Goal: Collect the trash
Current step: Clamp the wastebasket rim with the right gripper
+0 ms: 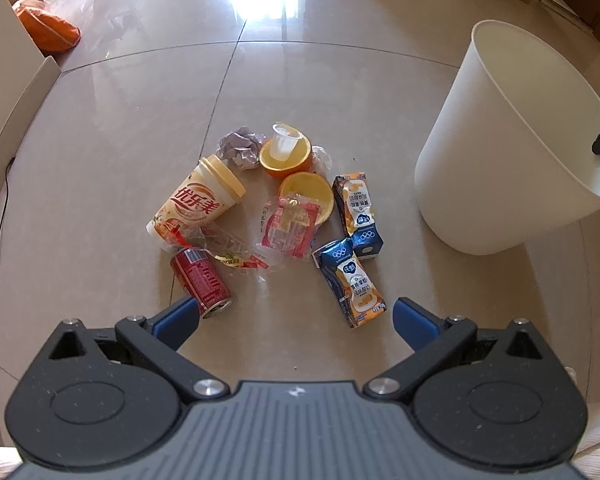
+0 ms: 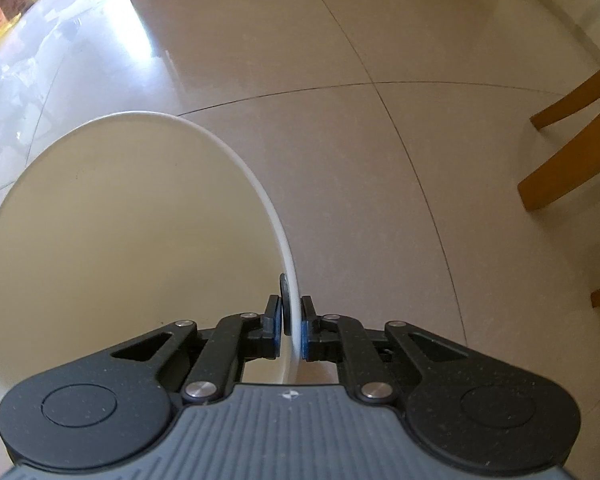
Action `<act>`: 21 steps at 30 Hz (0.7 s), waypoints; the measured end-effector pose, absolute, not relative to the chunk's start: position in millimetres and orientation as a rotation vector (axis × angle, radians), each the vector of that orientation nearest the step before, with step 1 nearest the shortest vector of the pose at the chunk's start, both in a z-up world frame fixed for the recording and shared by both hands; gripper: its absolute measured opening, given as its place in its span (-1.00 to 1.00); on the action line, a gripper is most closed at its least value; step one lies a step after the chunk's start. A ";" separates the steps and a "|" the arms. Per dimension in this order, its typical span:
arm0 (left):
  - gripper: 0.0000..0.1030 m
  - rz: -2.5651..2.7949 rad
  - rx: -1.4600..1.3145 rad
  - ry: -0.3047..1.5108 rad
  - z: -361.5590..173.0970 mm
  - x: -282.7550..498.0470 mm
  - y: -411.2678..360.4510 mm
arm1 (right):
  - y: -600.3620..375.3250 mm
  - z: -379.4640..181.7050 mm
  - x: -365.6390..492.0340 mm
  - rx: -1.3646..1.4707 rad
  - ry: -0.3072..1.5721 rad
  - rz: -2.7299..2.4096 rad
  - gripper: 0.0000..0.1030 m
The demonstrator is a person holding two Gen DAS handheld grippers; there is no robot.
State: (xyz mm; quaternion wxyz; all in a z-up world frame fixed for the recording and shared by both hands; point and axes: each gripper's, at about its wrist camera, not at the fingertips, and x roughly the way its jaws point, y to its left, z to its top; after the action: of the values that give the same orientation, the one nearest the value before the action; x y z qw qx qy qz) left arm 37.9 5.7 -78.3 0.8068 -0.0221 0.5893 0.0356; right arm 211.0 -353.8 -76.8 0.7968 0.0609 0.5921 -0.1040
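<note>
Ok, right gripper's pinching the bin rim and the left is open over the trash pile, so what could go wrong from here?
1. The right gripper pinches only the thin rim of the white bin, which leans in the left view; it could slip or tip.
2. The left gripper hangs open between the red can and a blue drink carton; closing might catch neither, and the can may roll.
3. The clear wrappers overlap the orange halves, so one grab could drag both.

Bin [image 2: 140, 208] bottom behind right tongs [image 2: 292, 320]
</note>
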 end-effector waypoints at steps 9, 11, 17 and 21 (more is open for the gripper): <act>0.98 0.081 -0.046 1.267 -79.4 37.1 4.8 | -339.8 -74.6 206.6 0.076 1.243 -0.240 -0.74; 0.98 0.079 -0.045 1.266 -79.2 37.4 4.8 | -337.4 -72.8 204.7 0.058 1.243 -0.231 -0.74; 0.98 0.067 -0.034 1.254 -80.4 36.3 2.8 | -334.2 -69.5 201.7 0.050 1.247 -0.223 -0.74; 0.98 0.061 -0.024 1.228 -81.8 34.8 2.2 | -334.2 -67.3 203.0 0.048 1.247 -0.218 -0.75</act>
State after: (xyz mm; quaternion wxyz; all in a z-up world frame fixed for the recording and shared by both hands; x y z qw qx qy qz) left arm 34.8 2.1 -81.8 0.8168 -0.0111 0.5760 0.0288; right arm 203.0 -334.2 -67.3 0.8060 0.0223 0.5827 -0.1019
